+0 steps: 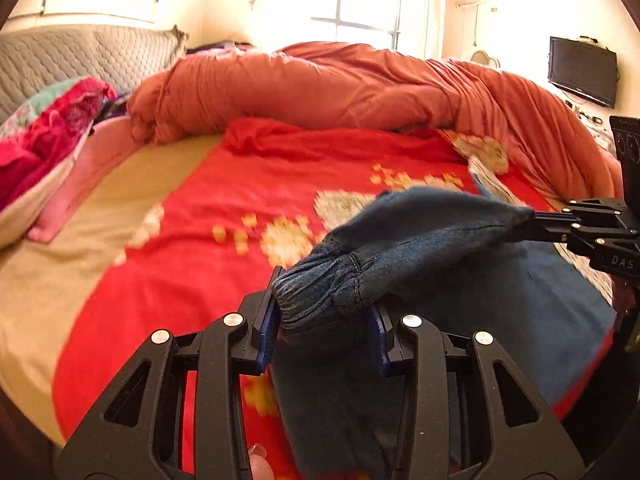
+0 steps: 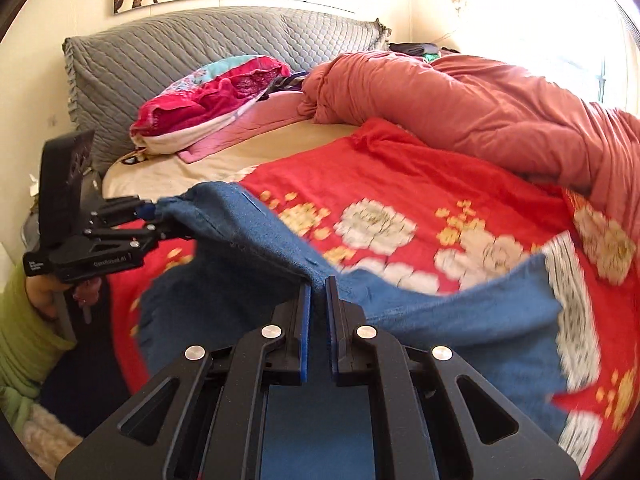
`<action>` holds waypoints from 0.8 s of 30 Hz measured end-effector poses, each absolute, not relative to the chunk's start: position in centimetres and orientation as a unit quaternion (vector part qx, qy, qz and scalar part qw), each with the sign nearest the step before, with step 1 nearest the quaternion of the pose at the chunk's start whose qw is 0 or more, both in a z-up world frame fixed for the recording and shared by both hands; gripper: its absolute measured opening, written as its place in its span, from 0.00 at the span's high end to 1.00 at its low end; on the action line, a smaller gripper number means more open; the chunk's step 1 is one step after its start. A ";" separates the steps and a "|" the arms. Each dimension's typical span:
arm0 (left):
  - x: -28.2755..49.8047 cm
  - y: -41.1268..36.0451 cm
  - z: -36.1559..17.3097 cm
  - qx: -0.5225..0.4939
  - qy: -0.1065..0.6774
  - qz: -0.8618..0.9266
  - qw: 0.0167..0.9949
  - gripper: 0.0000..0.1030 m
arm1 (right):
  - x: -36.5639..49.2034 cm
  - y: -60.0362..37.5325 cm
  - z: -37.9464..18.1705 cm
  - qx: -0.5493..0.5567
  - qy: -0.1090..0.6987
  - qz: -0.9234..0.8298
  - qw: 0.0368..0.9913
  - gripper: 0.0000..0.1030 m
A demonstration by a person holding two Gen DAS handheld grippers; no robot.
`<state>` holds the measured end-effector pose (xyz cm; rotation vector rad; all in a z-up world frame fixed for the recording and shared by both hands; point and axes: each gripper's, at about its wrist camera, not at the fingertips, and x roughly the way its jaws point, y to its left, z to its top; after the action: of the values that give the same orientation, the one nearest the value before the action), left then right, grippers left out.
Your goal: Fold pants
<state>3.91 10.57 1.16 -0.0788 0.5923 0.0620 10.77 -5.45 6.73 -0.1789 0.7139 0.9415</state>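
Blue denim pants (image 1: 420, 232) hang stretched between my two grippers above the bed. In the left wrist view my left gripper (image 1: 325, 304) is shut on a gathered elastic end of the pants, bunched between its blue pads. My right gripper (image 1: 538, 216) comes in from the right edge and pinches another corner. In the right wrist view my right gripper (image 2: 319, 286) is shut on a thin fold of the pants (image 2: 248, 232). My left gripper (image 2: 154, 210) holds the far corner at the left. The rest of the cloth drapes down onto the blanket.
A red floral blanket (image 1: 248, 184) covers the bed under the pants. A bunched orange duvet (image 2: 480, 112) lies along the far side. Pink bedding (image 2: 208, 100) is piled against the grey quilted headboard (image 2: 168, 48). A TV (image 1: 582, 70) hangs on the wall. A green sleeve (image 2: 24, 340) shows at the left.
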 end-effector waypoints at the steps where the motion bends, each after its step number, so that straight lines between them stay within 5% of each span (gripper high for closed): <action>1: 3.2 10.2 1.0 -0.035 0.296 0.028 0.954 0.71 | 10.0 -5.7 6.7 -0.080 0.338 0.444 0.826 0.94; 15: -1.6 8.9 -2.2 0.009 0.364 0.019 0.931 0.68 | 1.4 -6.5 2.7 -0.064 0.392 0.452 0.799 0.94; 24: -2.6 10.8 -2.7 -0.022 0.395 0.027 0.918 0.55 | -0.2 -4.8 0.5 -0.088 0.420 0.454 0.781 0.91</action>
<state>-2.63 10.83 -2.68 -0.0443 0.8114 0.0559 -0.25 -4.80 0.50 -0.1909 0.9066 0.9808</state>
